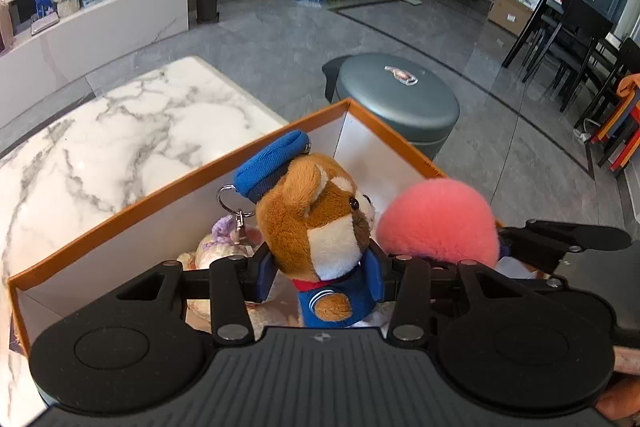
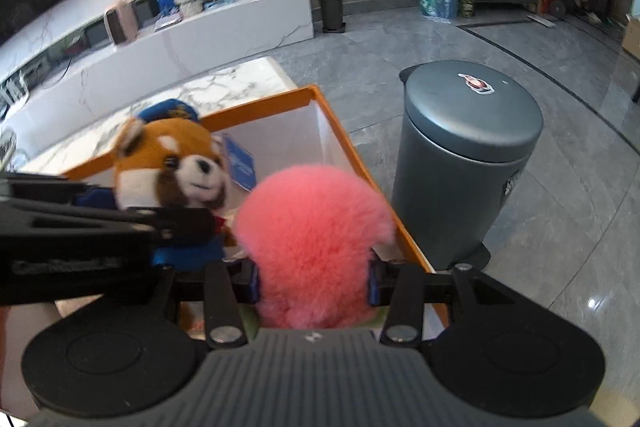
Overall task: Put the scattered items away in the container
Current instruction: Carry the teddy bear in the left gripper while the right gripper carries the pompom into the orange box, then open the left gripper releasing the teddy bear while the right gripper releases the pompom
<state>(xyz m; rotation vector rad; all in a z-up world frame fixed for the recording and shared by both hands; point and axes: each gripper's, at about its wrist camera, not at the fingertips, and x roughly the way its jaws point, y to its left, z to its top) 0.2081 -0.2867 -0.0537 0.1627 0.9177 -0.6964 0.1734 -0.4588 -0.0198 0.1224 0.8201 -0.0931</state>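
Marble covers the bench (image 1: pixel 120 131), white with grey veins, and it carries an orange-rimmed box (image 1: pixel 188 183) at its right edge, the box's far corner reaching that edge beside a grey bin (image 1: pixel 404 99) on the floor. Inside the box, near its left wall, lies a pale plush (image 1: pixel 216 251) with a lilac knitted bit.

Over the box hang both tools, side by side. Left tool (image 1: pixel 320 277) pinches a brown plush (image 1: pixel 320 223) at the chest, blue pads pressed into its navy sailor top; the toy sits upright, blue cap on, a metal keyring (image 1: pixel 236 207) dangling from the cap. Right tool (image 2: pixel 314 281) pinches a pink pom-pom (image 2: pixel 316 239), its fur bulging above the pads. Pom-pom and plush nearly touch, above the box's right half. A blue tag (image 2: pixel 240 167) shows behind the plush's head.
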